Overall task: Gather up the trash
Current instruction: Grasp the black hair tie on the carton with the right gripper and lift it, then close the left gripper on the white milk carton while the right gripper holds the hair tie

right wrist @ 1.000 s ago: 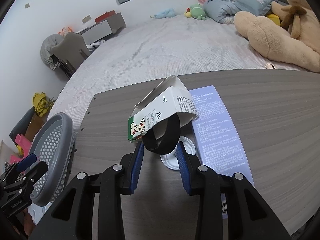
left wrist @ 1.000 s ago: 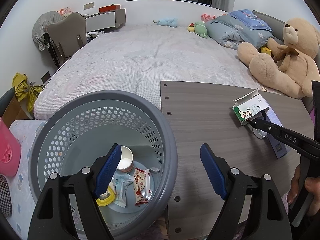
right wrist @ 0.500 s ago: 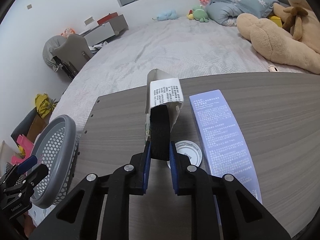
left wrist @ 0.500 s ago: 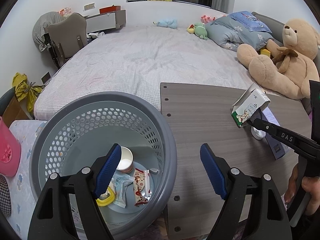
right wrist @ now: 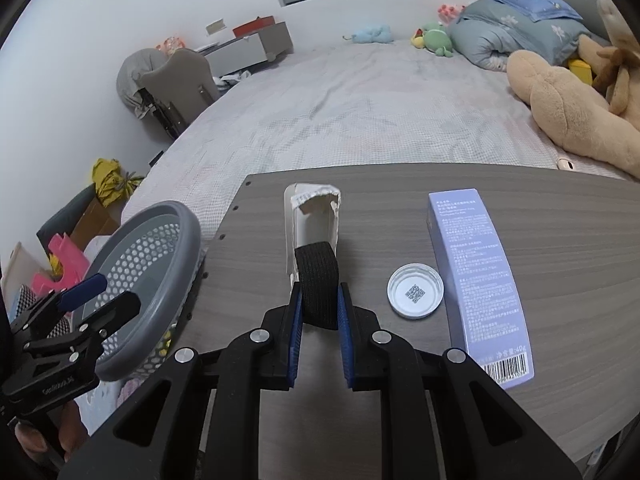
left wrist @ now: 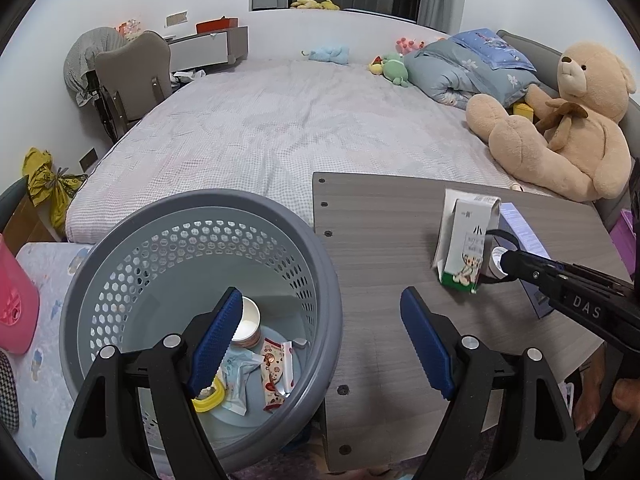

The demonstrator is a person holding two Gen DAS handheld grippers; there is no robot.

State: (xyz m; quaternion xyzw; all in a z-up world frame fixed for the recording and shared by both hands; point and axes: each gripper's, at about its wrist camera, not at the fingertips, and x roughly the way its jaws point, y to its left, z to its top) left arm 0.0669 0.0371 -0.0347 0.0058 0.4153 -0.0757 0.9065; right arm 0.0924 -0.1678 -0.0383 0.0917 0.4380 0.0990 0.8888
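My right gripper [right wrist: 318,302] is shut on an opened white milk carton [right wrist: 310,222] with a black band [right wrist: 318,284] around it, held a little above the wooden table [right wrist: 400,420]. The carton [left wrist: 466,246] also shows in the left wrist view, upright, at the right gripper's tip [left wrist: 506,262]. My left gripper [left wrist: 322,338] is open and empty, hovering over the rim of the grey perforated trash basket [left wrist: 332,304], which holds a paper cup [left wrist: 248,322], wrappers [left wrist: 274,372] and a yellow ring [left wrist: 208,398]. The basket [right wrist: 176,240] stands left of the table.
A round white lid [right wrist: 416,290] and a lilac box [right wrist: 478,280] lie on the table right of the carton. A bed [left wrist: 300,120] with a large teddy bear [left wrist: 560,120] is behind. A pink object [left wrist: 14,300] stands at far left.
My right gripper closed on the carton, turned it from lying sideways to upright, and carried it left toward the basket. The left gripper and basket have not moved.
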